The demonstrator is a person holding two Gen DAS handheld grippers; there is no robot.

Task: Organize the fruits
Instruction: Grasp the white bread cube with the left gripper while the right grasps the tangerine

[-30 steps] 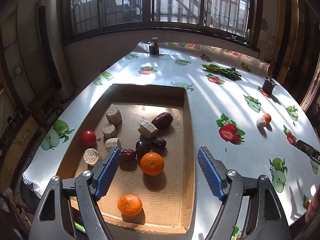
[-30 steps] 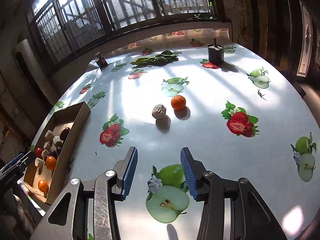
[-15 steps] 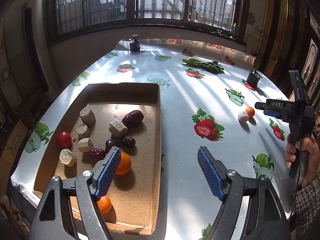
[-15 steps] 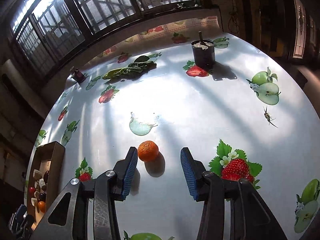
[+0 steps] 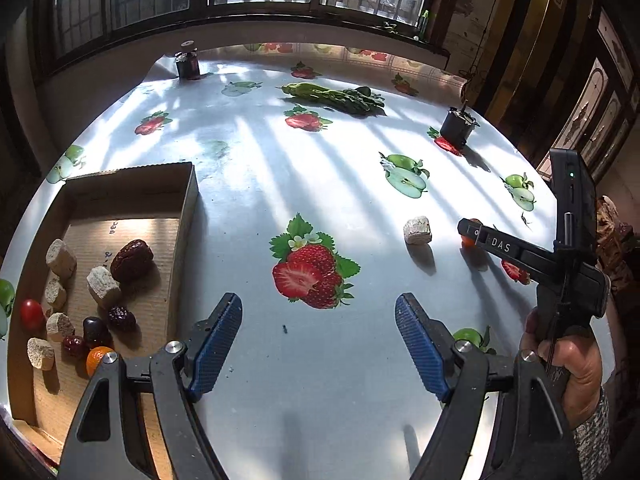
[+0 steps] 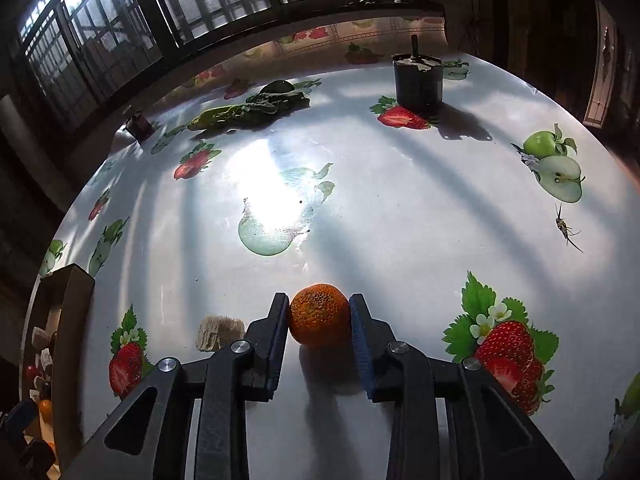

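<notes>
- Round table (image 5: 248, 184), glossy cloth printed with strawberries and apples, barred sunlight across it.
- Cardboard box (image 5: 188, 216), open-topped, at the table's left side. Inside: several pale cork-like chunks (image 5: 60, 258), one large wrinkled red date (image 5: 132, 260), smaller dark dates, a small red tomato-like fruit (image 5: 31, 314), and an orange (image 5: 96, 358) partly hidden behind the left gripper's frame.
- Left gripper (image 5: 318, 340): blue pads spread wide, released, nothing between them; over bare cloth just right of the box.
- Right gripper (image 6: 319, 328): both pads pressed against the sides of a small orange (image 6: 319, 314), which sits on the cloth well apart from the box.
- Leafy greens (image 6: 248, 110) lying at the far side.
- Dark cup (image 6: 418, 80), upright near the far edge, something sticking out.
- One pale chunk (image 6: 220, 332) on the cloth, just left of the right gripper.
</notes>
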